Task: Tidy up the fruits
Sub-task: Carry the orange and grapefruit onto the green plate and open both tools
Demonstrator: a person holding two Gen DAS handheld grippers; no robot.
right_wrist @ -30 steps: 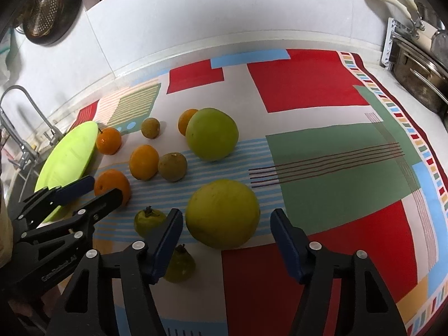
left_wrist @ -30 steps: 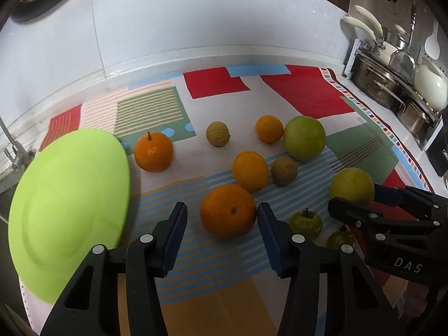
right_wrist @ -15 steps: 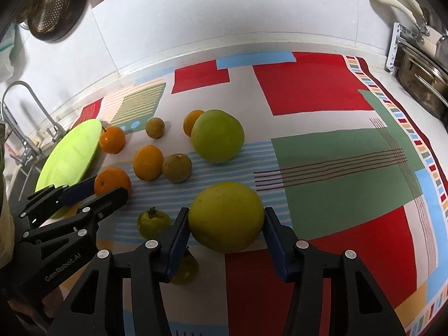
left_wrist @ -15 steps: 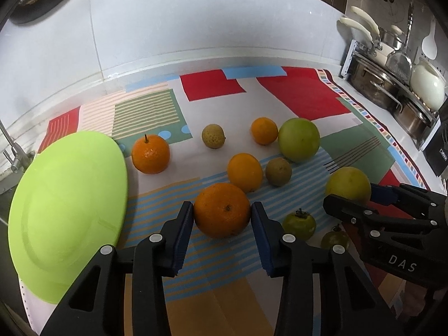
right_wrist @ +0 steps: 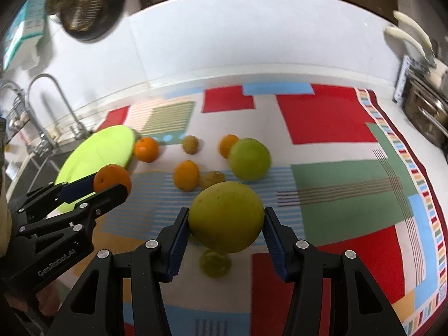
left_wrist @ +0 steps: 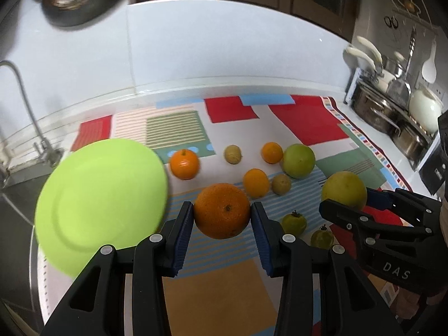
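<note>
My left gripper [left_wrist: 222, 217] is shut on a large orange [left_wrist: 222, 210] and holds it just above the patterned cloth [left_wrist: 224, 294]. The lime green plate [left_wrist: 100, 190] lies to its left. My right gripper [right_wrist: 226, 224] is shut on a big yellow-green citrus [right_wrist: 226, 217], also held off the cloth. Each gripper shows in the other's view: the right gripper [left_wrist: 345, 200] with its yellow fruit [left_wrist: 343, 190], the left gripper [right_wrist: 109, 186] with its orange [right_wrist: 112, 180] in front of the plate [right_wrist: 98, 156].
On the cloth lie a stemmed orange [left_wrist: 184, 163], two smaller oranges [left_wrist: 255, 182], a big green fruit [left_wrist: 298, 161], two brownish fruits [left_wrist: 232, 154] and two small green persimmons [left_wrist: 294, 224]. A faucet [left_wrist: 25, 98] and sink stand left, steel pots [left_wrist: 392, 112] right.
Both grippers closed onto their fruits, then rose with them: the orange and the yellow-green citrus have left the cloth. The other fruits stayed put.
</note>
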